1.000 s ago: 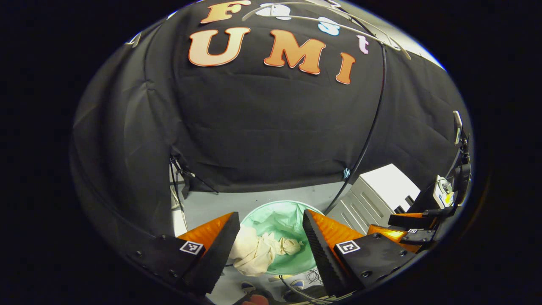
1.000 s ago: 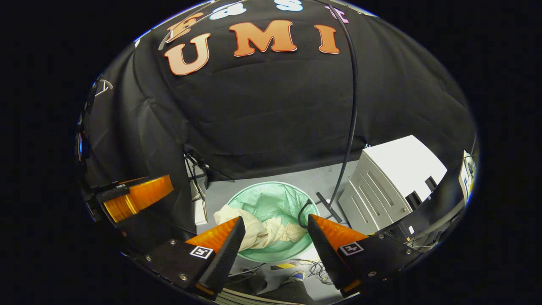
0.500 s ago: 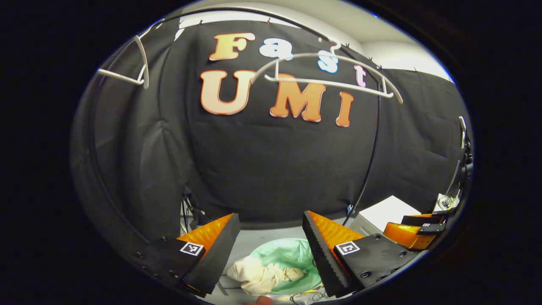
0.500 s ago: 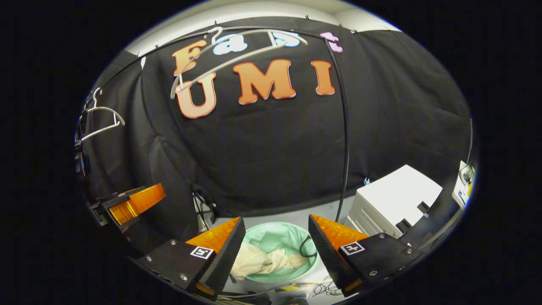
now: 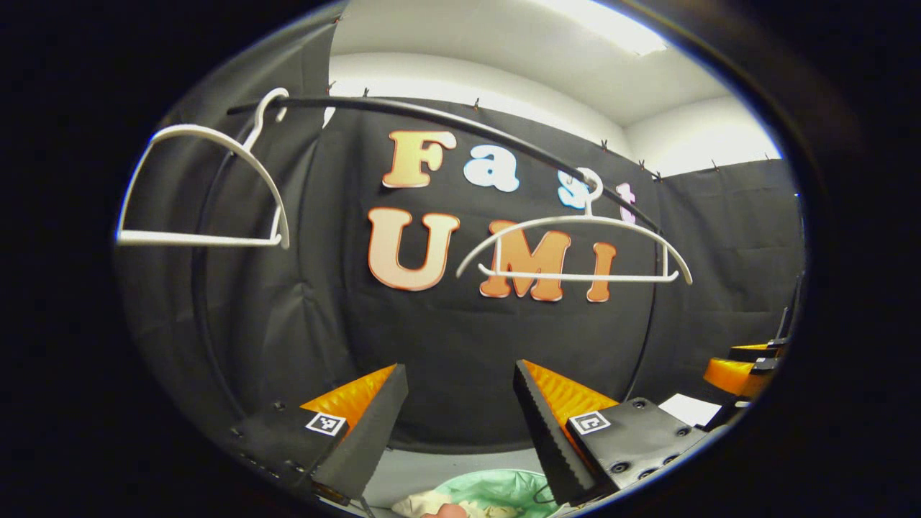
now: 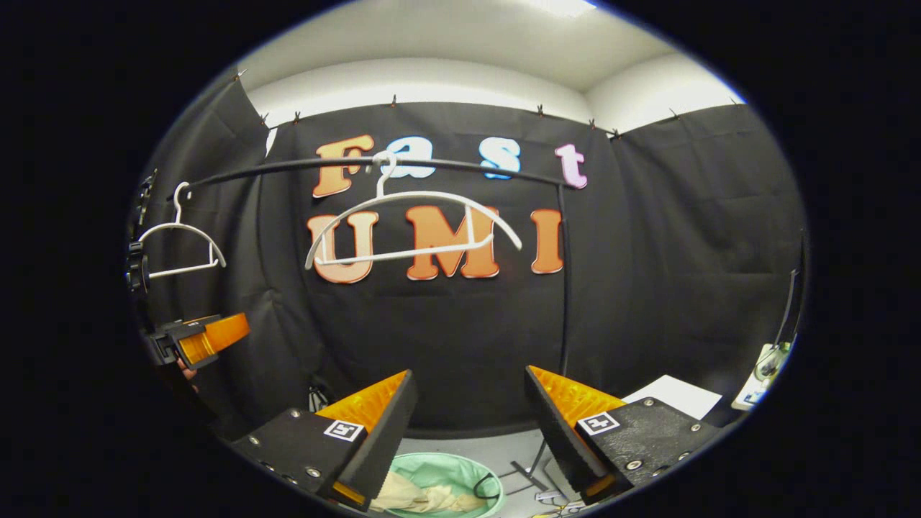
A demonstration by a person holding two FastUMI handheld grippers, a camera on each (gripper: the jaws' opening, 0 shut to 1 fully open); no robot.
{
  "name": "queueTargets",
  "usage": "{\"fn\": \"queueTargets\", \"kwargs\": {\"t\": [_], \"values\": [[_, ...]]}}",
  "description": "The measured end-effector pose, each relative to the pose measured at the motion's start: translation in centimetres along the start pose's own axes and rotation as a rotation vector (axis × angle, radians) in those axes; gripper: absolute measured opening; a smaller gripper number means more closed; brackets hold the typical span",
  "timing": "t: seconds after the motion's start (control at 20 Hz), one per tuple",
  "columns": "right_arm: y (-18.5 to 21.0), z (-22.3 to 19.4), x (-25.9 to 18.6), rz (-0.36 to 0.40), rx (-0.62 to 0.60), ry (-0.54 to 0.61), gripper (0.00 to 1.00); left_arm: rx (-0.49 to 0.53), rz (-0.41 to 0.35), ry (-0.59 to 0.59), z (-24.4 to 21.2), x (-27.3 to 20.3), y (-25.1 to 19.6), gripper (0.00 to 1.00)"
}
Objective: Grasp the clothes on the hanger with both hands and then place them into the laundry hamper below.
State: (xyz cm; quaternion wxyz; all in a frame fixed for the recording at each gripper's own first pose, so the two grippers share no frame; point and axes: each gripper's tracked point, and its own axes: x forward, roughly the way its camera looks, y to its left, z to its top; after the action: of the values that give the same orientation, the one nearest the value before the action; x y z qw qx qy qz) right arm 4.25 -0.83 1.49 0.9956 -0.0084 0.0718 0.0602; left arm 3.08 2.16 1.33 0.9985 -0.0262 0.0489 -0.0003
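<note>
Clothes (image 6: 421,496), a cream bundle, are seen lying inside the green laundry hamper (image 6: 446,480) at the bottom of the right gripper view; a strip of the same cloth (image 5: 417,503) is visible at the hamper rim in the left gripper view. Nothing is held by either tool.

Change over the last second: both cameras have been tilted upward. One second ago the hamper sat mid-frame between the fingers in both views; it is now reduced to a sliver at the lower edge, and the rail (image 6: 360,164) with its hangers has come into view. The near white hanger (image 6: 414,226) and a second hanger (image 6: 180,248) farther left on the rail are both recorded as bare.

Left tongs (image 5: 460,424): jaws spread apart, gap empty. Right tongs (image 6: 471,432): jaws likewise apart, nothing between them. The left tool is also seen at the left edge of the right gripper view, well apart from the right one.

Judgement: the deposit appears done, since the garment rests in the hamper and no clothing is left on the visible hangers. The upward tilt is read as a withdrawal from the hamper. Part of the bundle appears draped at the rim; whether it hangs over cannot be told.
</note>
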Motion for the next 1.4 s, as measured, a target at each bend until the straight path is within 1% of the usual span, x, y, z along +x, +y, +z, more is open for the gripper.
{"fn": "queueTargets", "kwargs": {"t": [0.05, 0.1, 0.15, 0.2, 0.25, 0.3, 0.35, 0.5, 0.6, 0.65, 0.7, 0.95, 1.05, 1.1, 1.25, 1.3, 1.35, 1.4], "values": [[-0.8, 0.7, -0.2, -0.018, -0.002, -0.017, 0.92, -0.011, -0.006, -0.017, 0.5, -0.4, -0.4, 1.00], [-1.6, 1.7, -0.6, -0.031, -0.001, -0.037, 0.92, -0.024, -0.011, -0.038, 1.2, -0.6, -0.5, 0.97], [-2.3, 2.8, -0.8, -0.044, 0.000, -0.062, 0.92, -0.031, -0.010, -0.056, 2.0, -0.8, -0.3, 1.00], [-3.1, 3.5, -1.1, -0.057, -0.003, -0.083, 0.92, -0.032, -0.010, -0.071, 2.8, -0.8, 0.0, 0.97], [-3.8, 3.9, -1.7, -0.072, -0.007, -0.097, 0.92, -0.025, -0.007, -0.082, 3.3, -0.7, 0.4, 0.94], [-4.4, 4.4, -2.1, -0.088, -0.015, -0.115, 0.92, -0.010, -0.006, -0.097, 3.7, -0.8, 0.6, 0.97], [-5.0, 5.0, -2.5, -0.106, -0.027, -0.136, 0.92, 0.008, 0.002, -0.116, 4.2, -0.9, 0.7, 0.97], [-5.8, 6.3, -3.5, -0.135, -0.036, -0.179, 0.92, 0.033, 0.008, -0.144, 5.0, -1.0, 0.5, 0.93], [-5.7, 7.2, -3.5, -0.137, -0.023, -0.203, 0.92, 0.016, -0.015, -0.152, 5.2, -1.3, 0.0, 0.99], [-5.7, 7.5, -3.5, -0.138, -0.019, -0.214, 0.93, 0.011, -0.017, -0.156, 5.3, -1.2, -0.1, 0.94], [-5.7, 7.6, -3.5, -0.139, -0.018, -0.223, 0.92, 0.008, -0.015, -0.161, 5.2, -1.2, 0.0, 0.97], [-5.9, 7.8, -3.3, -0.143, -0.028, -0.250, 0.92, -0.006, -0.007, -0.176, 5.5, -1.1, 0.1, 0.97], [-6.2, 7.1, -2.9, -0.154, -0.021, -0.237, 0.92, -0.017, -0.005, -0.167, 5.1, -1.0, 0.2, 0.97], [-6.2, 6.7, -2.7, -0.153, -0.013, -0.224, 0.92, -0.020, -0.004, -0.163, 5.1, -0.9, 0.3, 1.00], [-6.5, 6.0, -2.3, -0.157, -0.006, -0.207, 0.92, -0.017, 0.003, -0.159, 4.7, -0.8, 0.7, 1.00], [-6.6, 6.0, -2.2, -0.164, -0.011, -0.207, 0.92, -0.010, 0.013, -0.165, 4.6, -0.6, 1.1, 0.94], [-6.4, 5.7, -2.2, -0.165, -0.014, -0.206, 0.92, -0.003, 0.028, -0.169, 4.6, -0.2, 1.5, 0.94], [-6.3, 5.8, -2.1, -0.160, -0.016, -0.207, 0.92, 0.002, 0.039, -0.164, 4.3, 0.1, 1.7, 1.00]]}}
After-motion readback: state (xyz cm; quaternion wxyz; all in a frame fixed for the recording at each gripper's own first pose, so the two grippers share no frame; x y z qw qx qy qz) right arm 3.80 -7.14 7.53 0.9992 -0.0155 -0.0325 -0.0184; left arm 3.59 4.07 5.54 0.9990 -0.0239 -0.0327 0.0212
